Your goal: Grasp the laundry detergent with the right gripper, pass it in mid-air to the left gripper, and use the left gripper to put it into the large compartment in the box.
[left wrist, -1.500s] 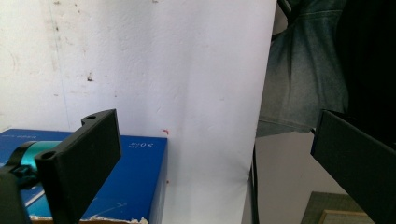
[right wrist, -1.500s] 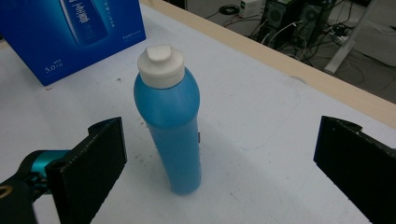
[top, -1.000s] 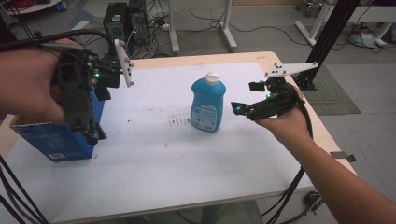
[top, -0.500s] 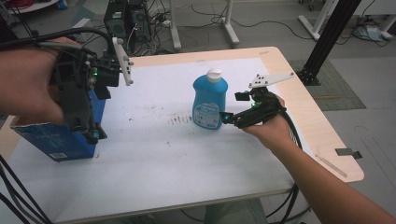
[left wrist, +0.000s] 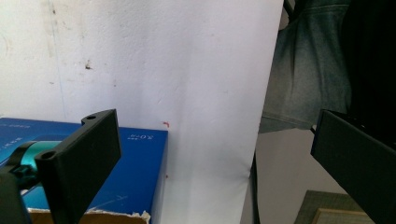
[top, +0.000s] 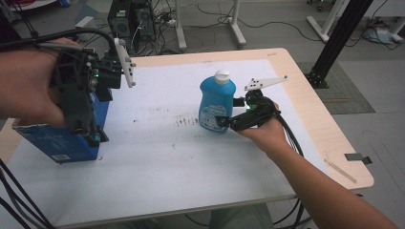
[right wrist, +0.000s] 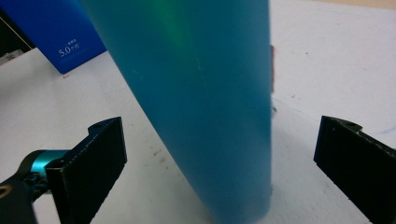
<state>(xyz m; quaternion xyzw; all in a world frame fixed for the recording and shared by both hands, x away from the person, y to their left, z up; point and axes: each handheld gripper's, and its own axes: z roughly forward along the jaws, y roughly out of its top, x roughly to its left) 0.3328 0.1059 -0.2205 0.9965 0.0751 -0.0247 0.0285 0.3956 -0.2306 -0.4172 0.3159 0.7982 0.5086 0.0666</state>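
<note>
A person stands at a bench [top: 157, 186] covered in white paper, holding a claw in each hand. A blue bottle [top: 217, 102] with a white cap stands upright just right of the frame's centre.

The right claw [top: 224, 121] reaches in from the right, low against the bottle's base. In the right gripper view the bottle [right wrist: 201, 107] fills the middle, with one black jaw spread wide on each side and neither touching it. The step in hand looks like a grasp on the bottle. To do it well, the jaws should probably sit evenly about the body before squeezing, since an off-centre pinch on a tall, smooth bottle could tip it.

The left claw [top: 93, 138] hangs at the left of the frame over a blue box [top: 57, 143] standing near the bench's edge. In the left gripper view its jaws are parted wide and hold nothing, with the box [left wrist: 135, 172] at lower left.
</note>
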